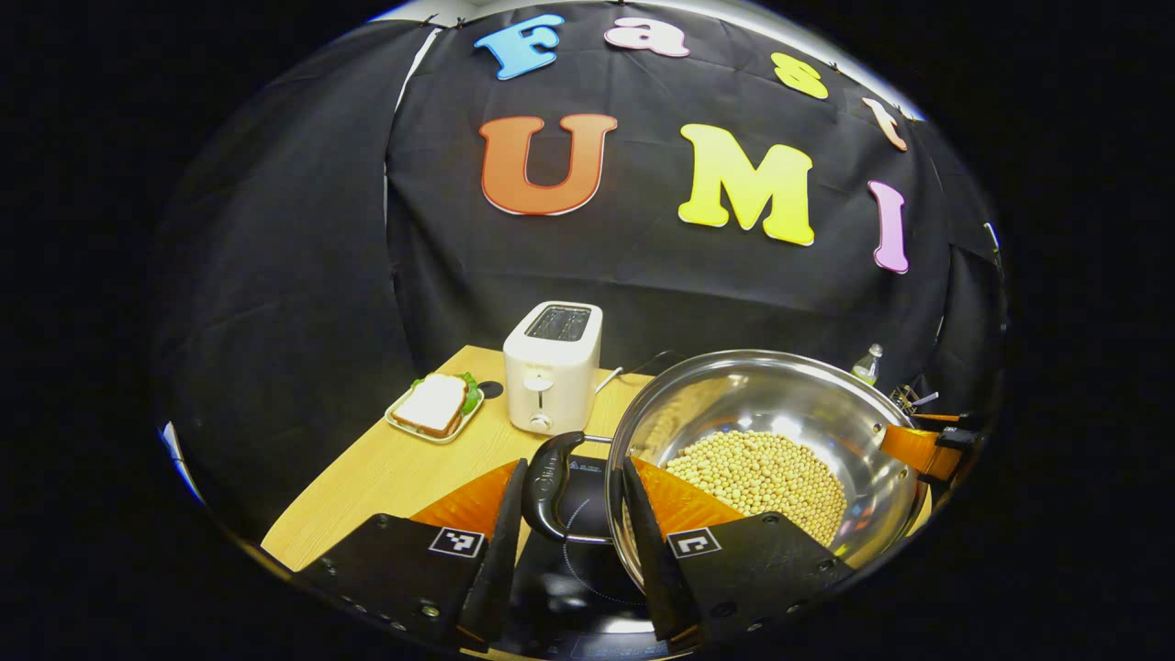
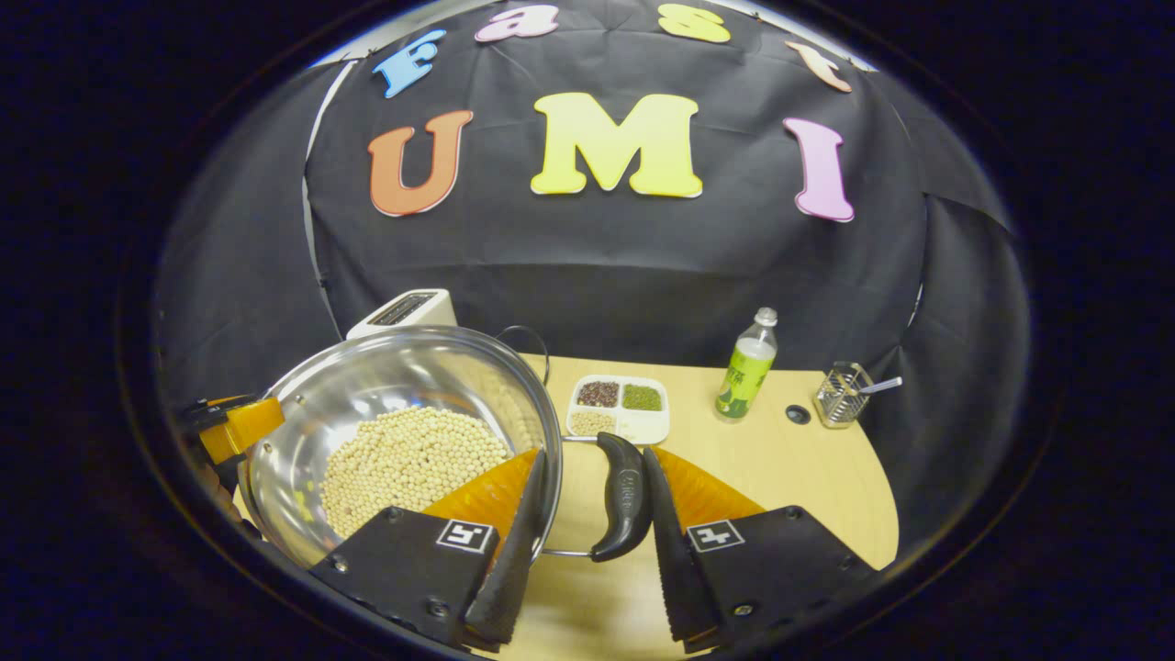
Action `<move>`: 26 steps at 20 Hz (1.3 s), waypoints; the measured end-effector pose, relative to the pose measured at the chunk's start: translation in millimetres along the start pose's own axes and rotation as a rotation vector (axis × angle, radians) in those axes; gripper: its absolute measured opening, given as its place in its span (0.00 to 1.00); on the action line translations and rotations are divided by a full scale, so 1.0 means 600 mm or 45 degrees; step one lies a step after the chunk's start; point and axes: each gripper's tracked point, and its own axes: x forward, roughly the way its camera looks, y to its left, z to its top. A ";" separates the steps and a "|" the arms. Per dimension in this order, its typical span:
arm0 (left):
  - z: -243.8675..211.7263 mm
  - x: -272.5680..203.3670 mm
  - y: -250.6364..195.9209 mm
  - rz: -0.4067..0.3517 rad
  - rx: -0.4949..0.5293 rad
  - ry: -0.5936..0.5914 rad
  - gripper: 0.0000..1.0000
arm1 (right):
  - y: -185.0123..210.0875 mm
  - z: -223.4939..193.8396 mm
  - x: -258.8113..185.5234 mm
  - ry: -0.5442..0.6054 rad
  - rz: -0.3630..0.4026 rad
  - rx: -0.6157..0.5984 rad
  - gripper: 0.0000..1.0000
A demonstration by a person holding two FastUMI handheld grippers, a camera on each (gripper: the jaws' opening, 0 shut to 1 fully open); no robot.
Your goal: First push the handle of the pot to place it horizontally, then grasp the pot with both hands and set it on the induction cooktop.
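Two grippers (image 1: 569,514) (image 2: 587,523), steel pot (image 1: 780,395), maybe gripped

Cooktop (image 1: 578,514) mostly hidden under pot (image 1: 762,413).

silver pot (image 1: 780,404), white toaster (image 1: 553,367), green bottle (image 2: 745,372)
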 end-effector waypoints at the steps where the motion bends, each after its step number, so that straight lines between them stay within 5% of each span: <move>1: -0.008 0.010 0.009 0.011 -0.006 0.021 0.58 | 0.011 -0.006 0.014 0.018 0.009 -0.004 0.63; 9: -0.058 0.073 0.075 0.112 -0.002 0.146 0.58 | 0.075 -0.059 0.113 0.151 0.075 0.019 0.63; 16: -0.091 0.092 0.081 0.104 -0.007 0.211 0.58 | 0.080 -0.103 0.130 0.204 0.063 0.020 0.61; 26: -0.116 0.088 0.086 0.047 0.005 0.170 0.58 | 0.079 -0.121 0.125 0.091 0.069 -0.033 0.63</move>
